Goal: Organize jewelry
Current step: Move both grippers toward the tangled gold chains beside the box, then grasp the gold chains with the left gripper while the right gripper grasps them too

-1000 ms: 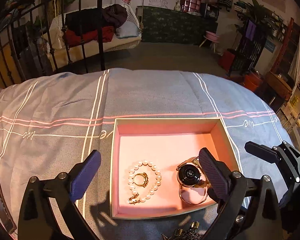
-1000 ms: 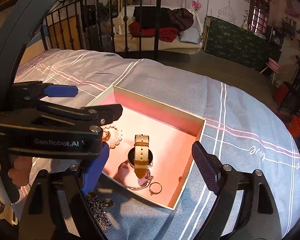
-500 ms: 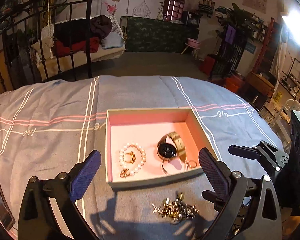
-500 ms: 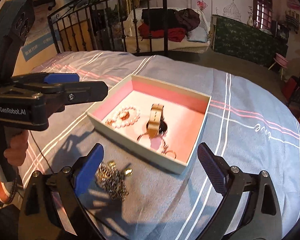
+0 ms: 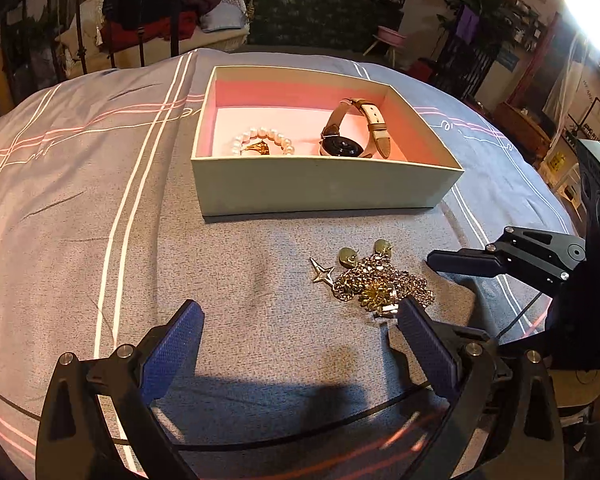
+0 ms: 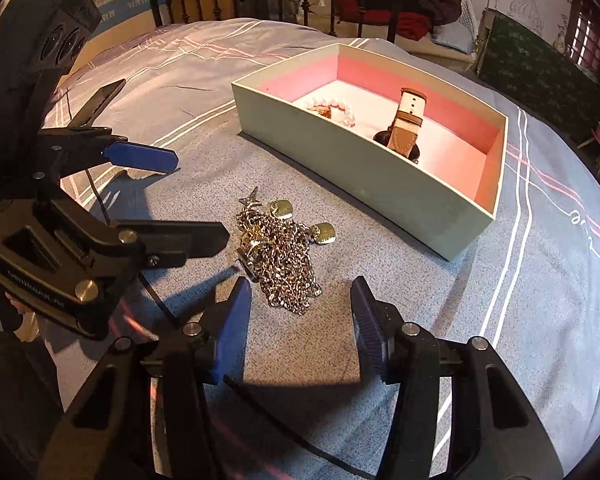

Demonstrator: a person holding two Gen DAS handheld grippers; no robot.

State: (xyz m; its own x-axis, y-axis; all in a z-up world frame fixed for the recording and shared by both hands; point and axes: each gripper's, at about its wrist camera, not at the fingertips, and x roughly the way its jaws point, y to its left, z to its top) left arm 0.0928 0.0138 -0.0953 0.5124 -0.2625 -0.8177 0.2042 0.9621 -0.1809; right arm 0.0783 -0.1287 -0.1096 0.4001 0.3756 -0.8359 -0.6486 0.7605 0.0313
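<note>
Left view: ring (image 5: 256,147) inside pearls (image 5: 265,139), beside watch (image 5: 350,136) in box (image 5: 320,188); right view hides ring. Chain (image 6: 278,258) on bed (image 6: 380,280) before box. Left tongs (image 5: 300,338) released; right tongs (image 6: 298,320) closing, nothing gripped. Iron bedframe behind.

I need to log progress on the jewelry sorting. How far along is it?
Done: the pearl bracelet, a gold ring and the watch lie in the pink-lined box. In hand: nothing; the right hand-held gripper is closing just short of the chain necklace, and the left hand-held gripper is open. Left: the necklace, on the bedspread.
</note>
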